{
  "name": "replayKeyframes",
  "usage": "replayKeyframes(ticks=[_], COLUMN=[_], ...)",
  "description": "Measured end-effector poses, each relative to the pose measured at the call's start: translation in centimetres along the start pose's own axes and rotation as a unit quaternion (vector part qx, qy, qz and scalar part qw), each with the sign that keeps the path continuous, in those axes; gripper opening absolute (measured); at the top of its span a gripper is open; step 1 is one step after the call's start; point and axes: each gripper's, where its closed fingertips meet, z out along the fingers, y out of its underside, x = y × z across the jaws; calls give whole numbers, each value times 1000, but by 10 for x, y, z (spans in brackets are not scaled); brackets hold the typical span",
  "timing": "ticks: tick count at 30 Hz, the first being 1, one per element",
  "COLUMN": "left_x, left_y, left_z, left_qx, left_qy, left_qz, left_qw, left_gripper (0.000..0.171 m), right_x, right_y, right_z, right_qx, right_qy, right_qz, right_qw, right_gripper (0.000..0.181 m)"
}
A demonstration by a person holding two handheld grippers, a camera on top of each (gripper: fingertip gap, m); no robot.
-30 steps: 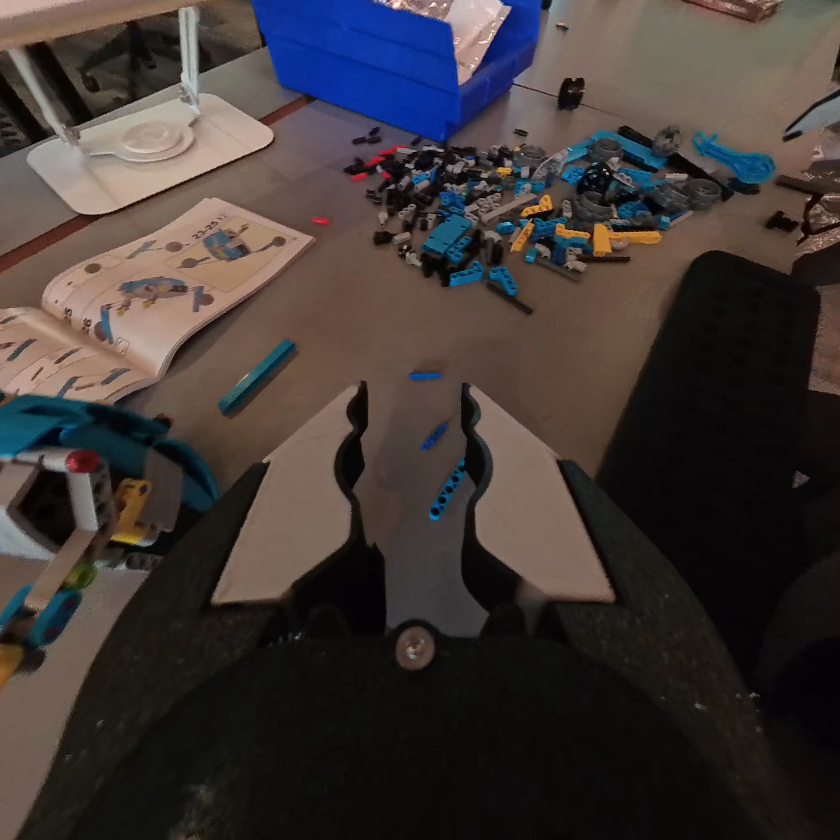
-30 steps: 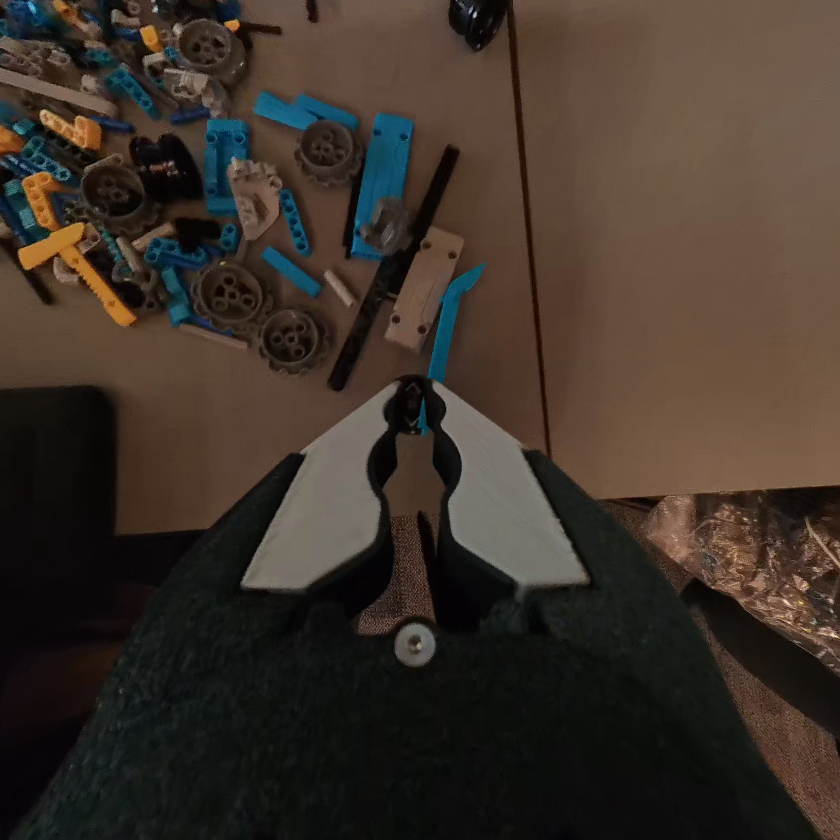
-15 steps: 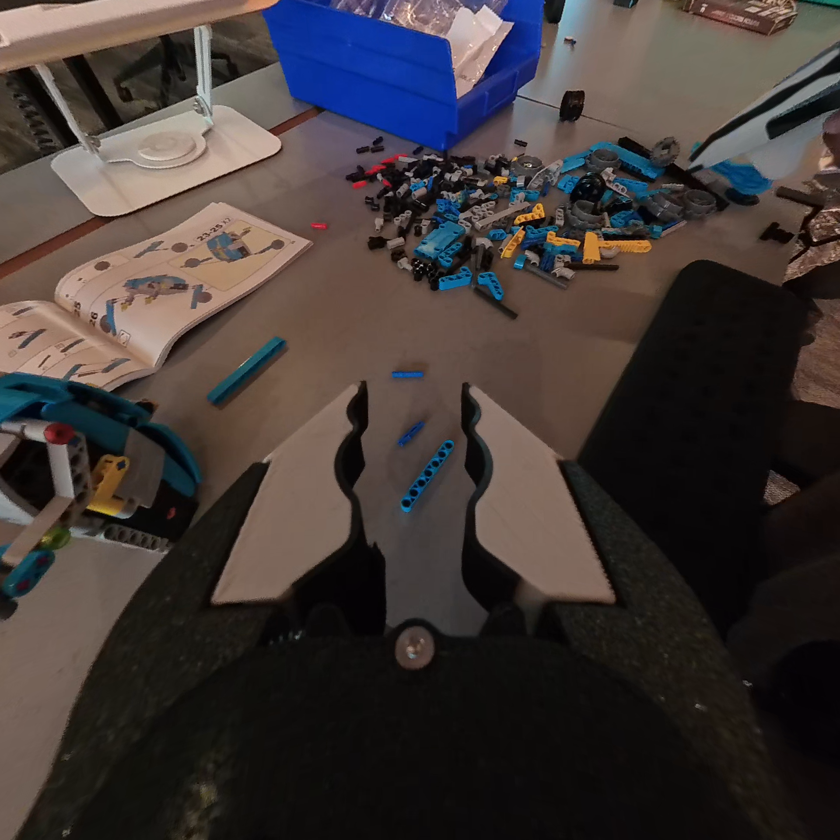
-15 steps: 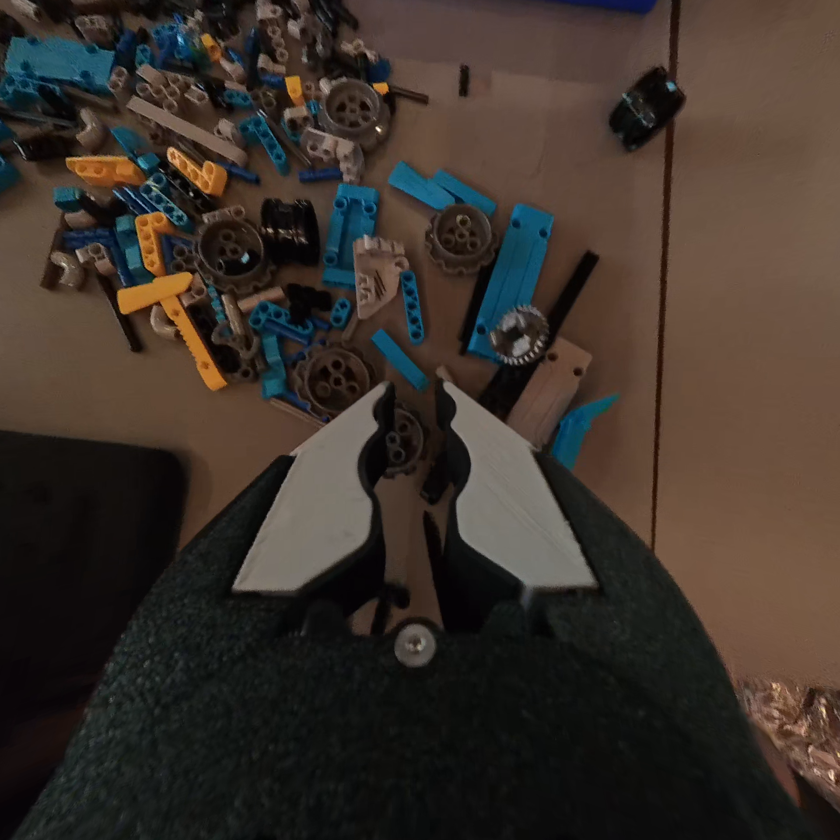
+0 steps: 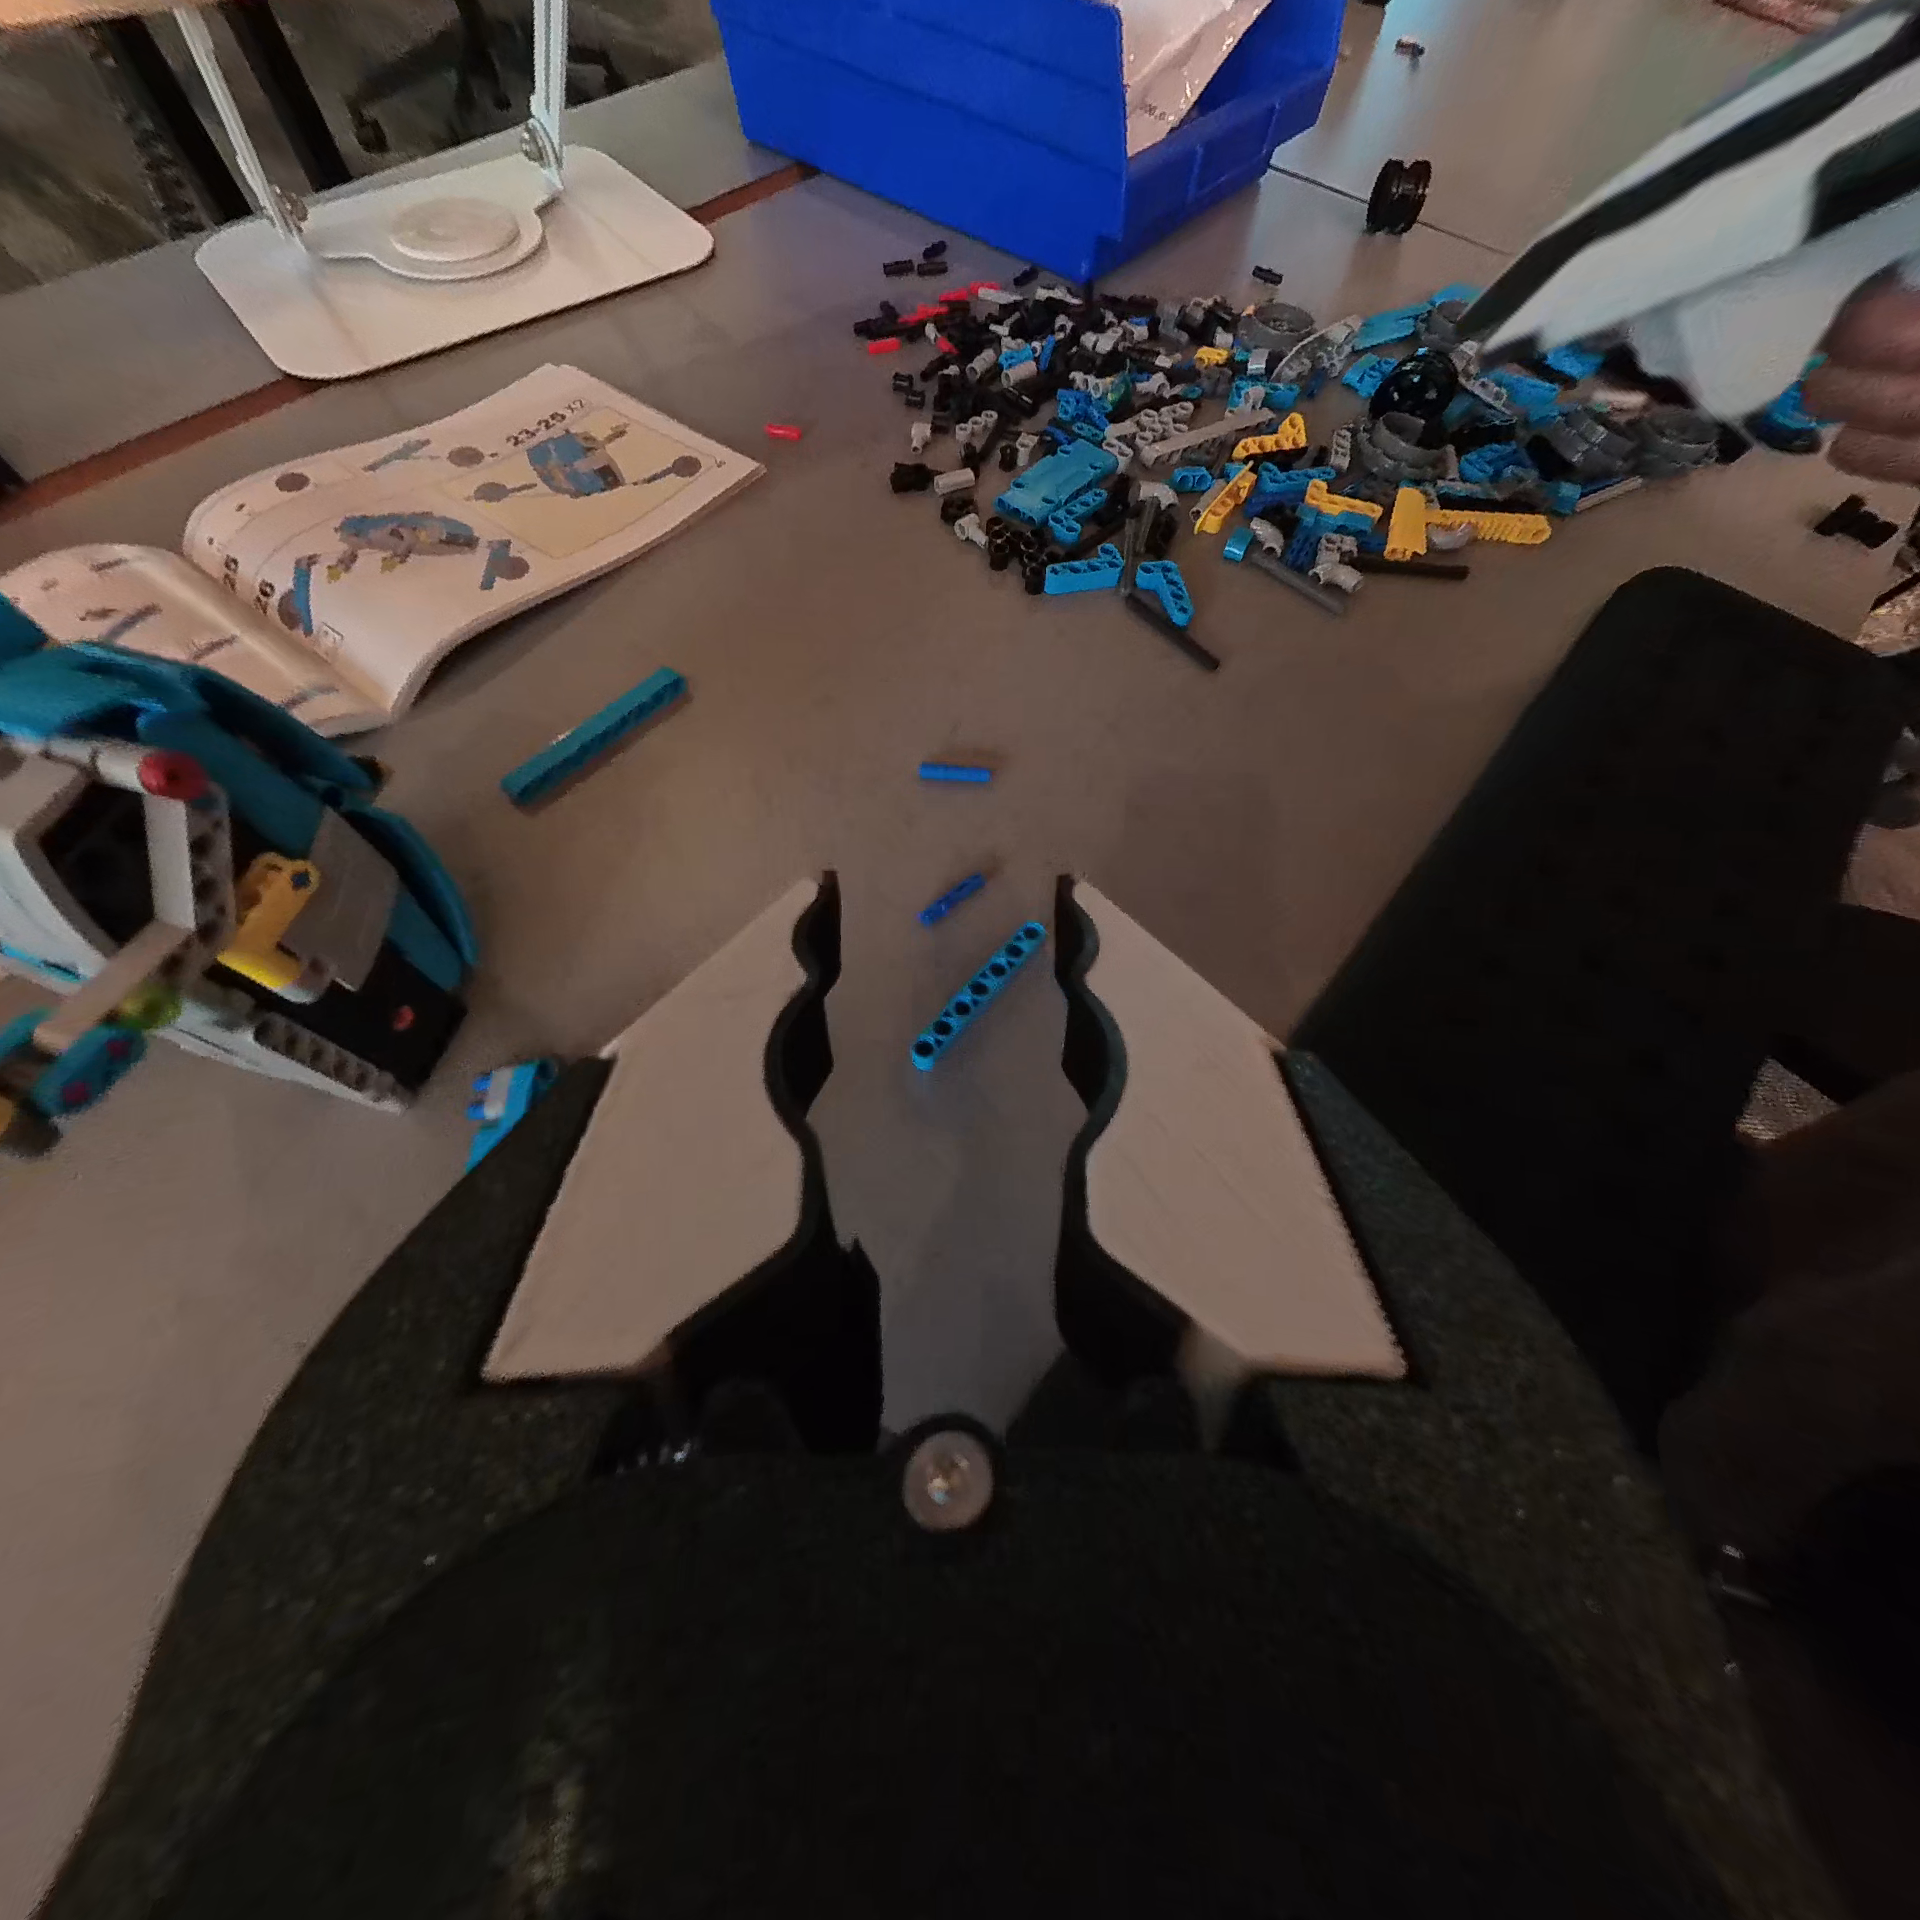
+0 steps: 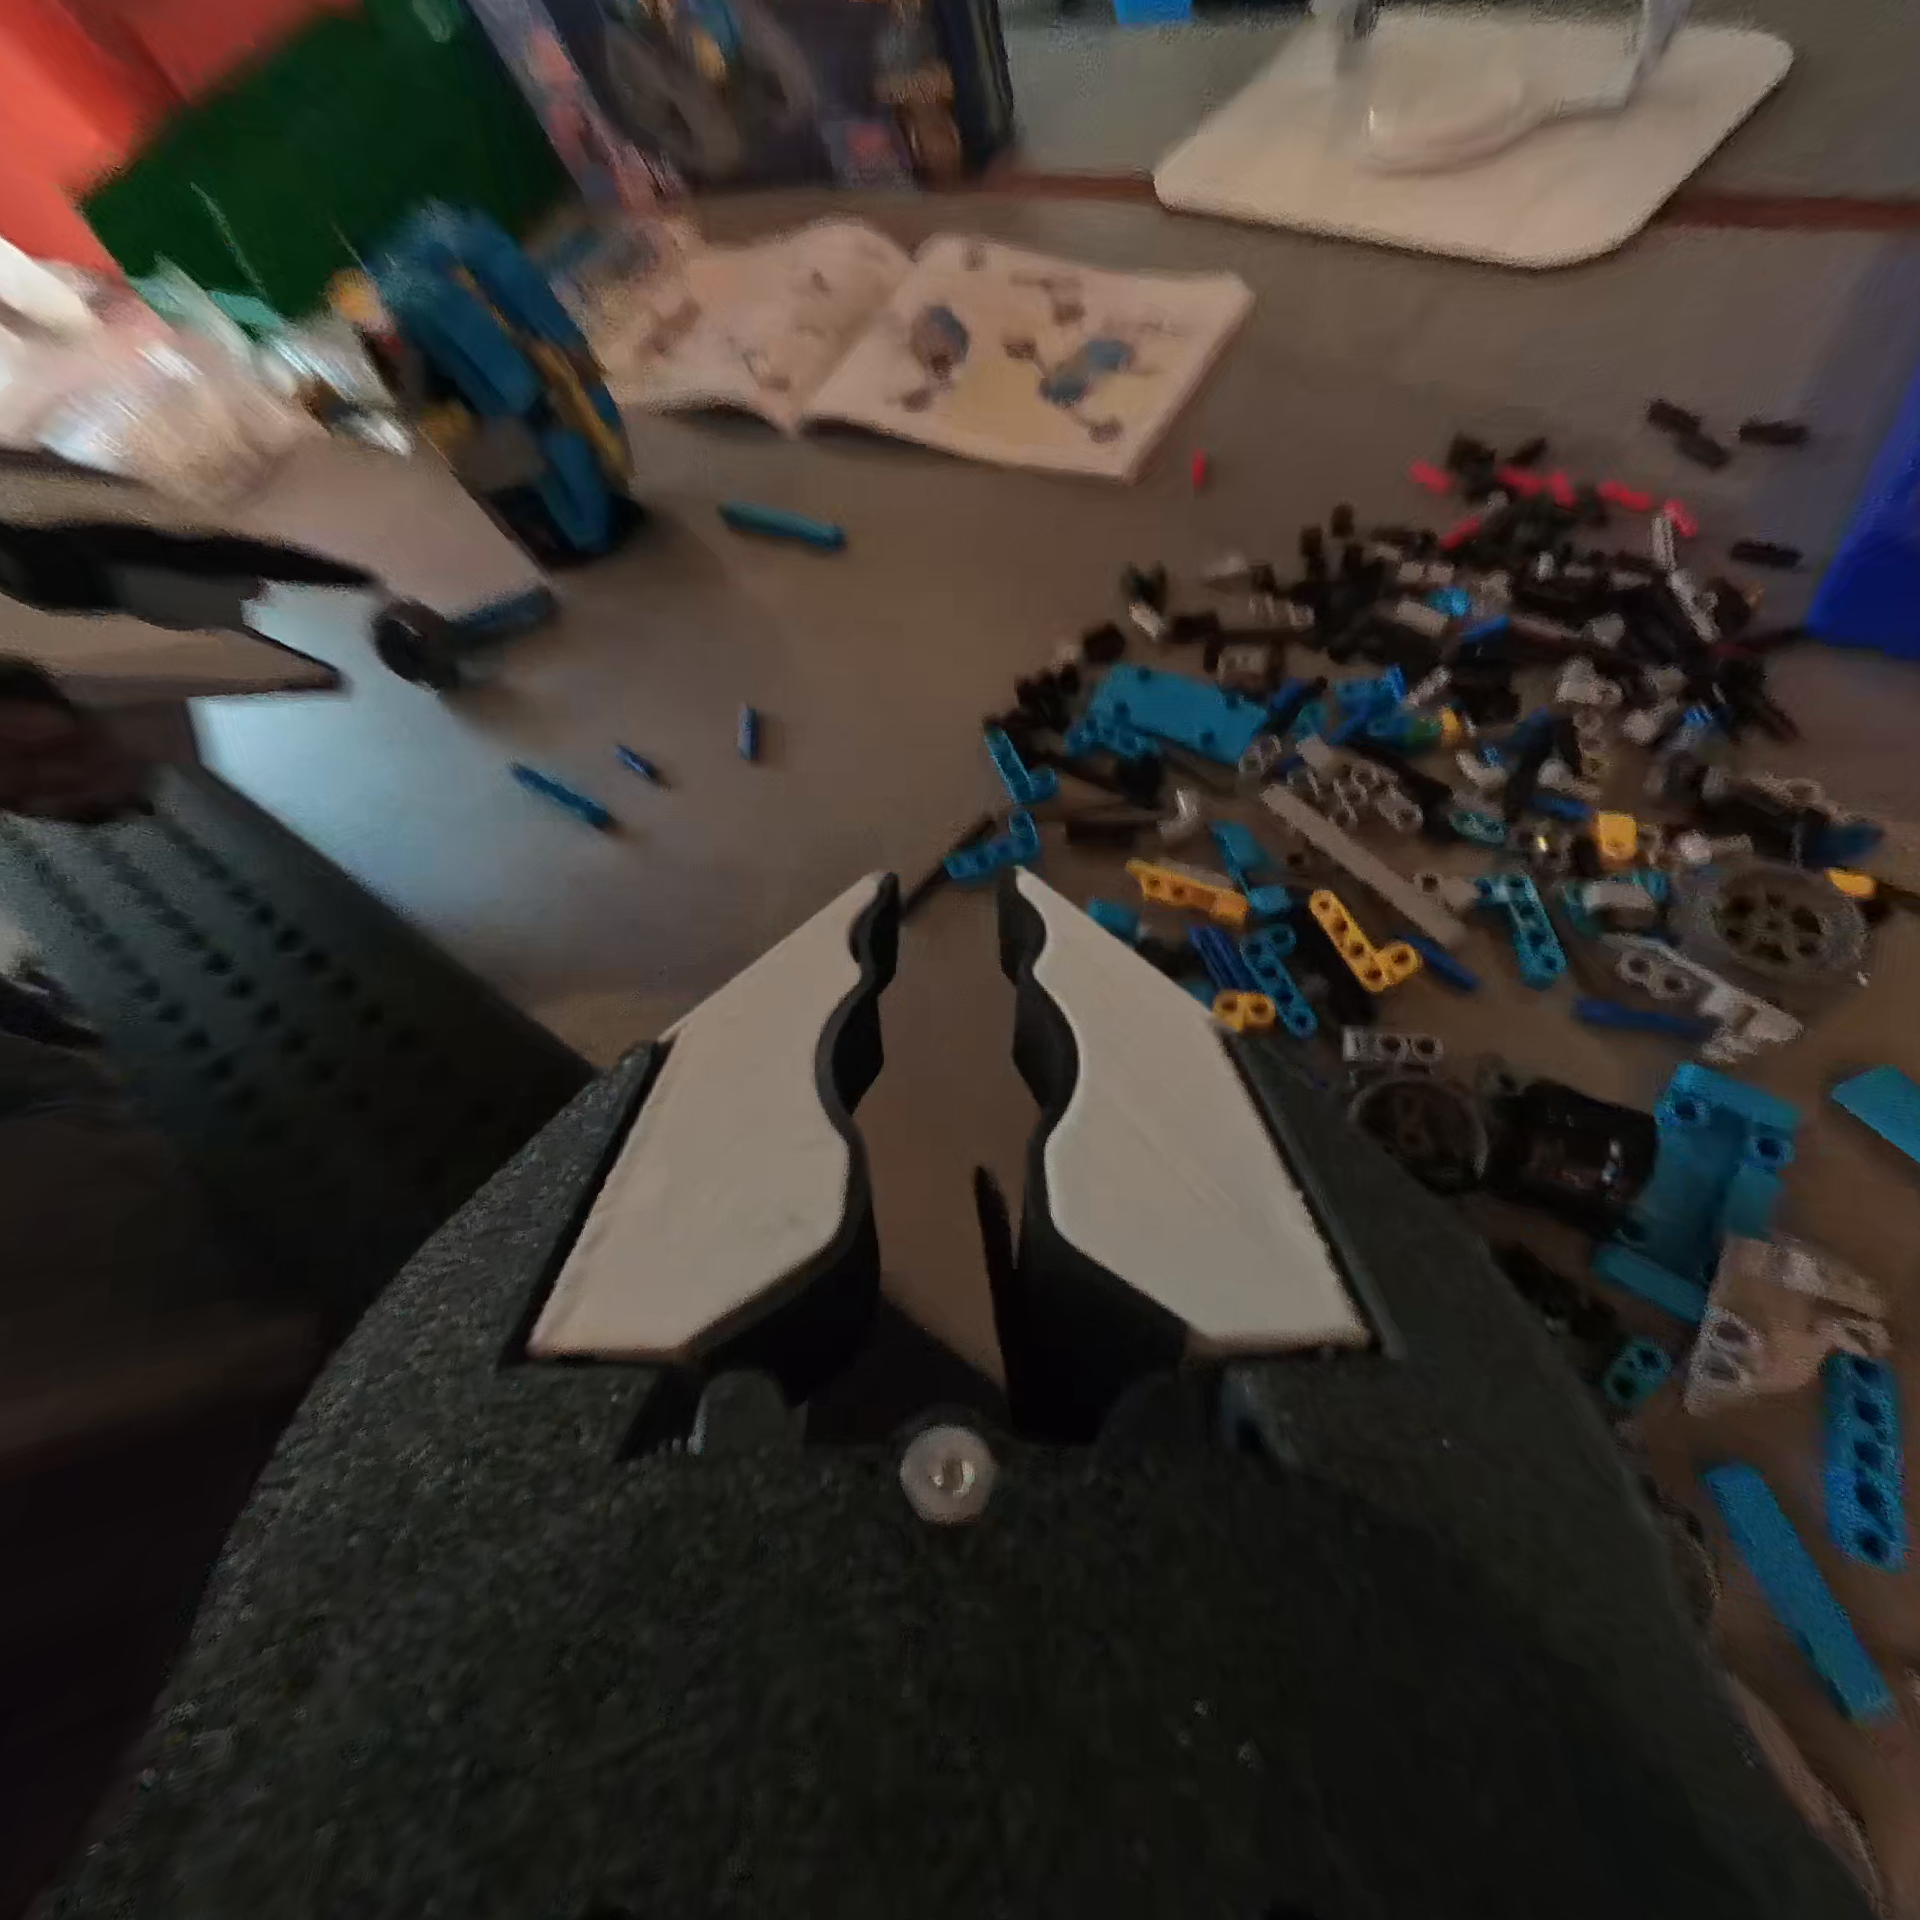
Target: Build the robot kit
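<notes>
Plainly, the left gripper [image 5: 943,883] held nothing, its jaws parted over a thin blue beam [image 5: 978,995] with a row of holes, which lay flat on the table [image 5: 810,623] between the fingertips, a short blue pin [image 5: 951,898] just ahead. Left of it stood a half-built model [image 5: 208,914], blue-shelled and blocky, beside an open booklet [image 5: 416,520] kept handy. The right gripper [image 6: 948,894] also gripped nothing, jaws narrowly apart above the near edge of a loose pile of pieces [image 6: 1455,831]: hard plastic beams, angled brackets, and ribbed grey wheels [image 6: 1777,925].
</notes>
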Motion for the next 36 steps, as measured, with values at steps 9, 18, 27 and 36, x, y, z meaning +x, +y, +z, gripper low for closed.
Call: replayKeyframes(ticks=[9,18,27,36], left_x=[15,28,47,17], left_y=[13,37,35,31], left_z=[-49,-79,-57,-24], left_qx=[11,43,29,-14], left_qy=[-22,-40,-16,-22], left_qz=[30,-14,-19,-7], left_qw=[999,998,999,1000], left_gripper=[42,41,42,42], right_x=[-31,-37,4,48], right_y=[19,63,67,73], right_z=[-14,-51,-76,-50], right_qx=[-22,-17,-11,-21], right_qy=[36,120,183,212], right_qz=[-12,13,43,65], right_qw=[999,993,982,975], right_gripper=[20,19,19,19])
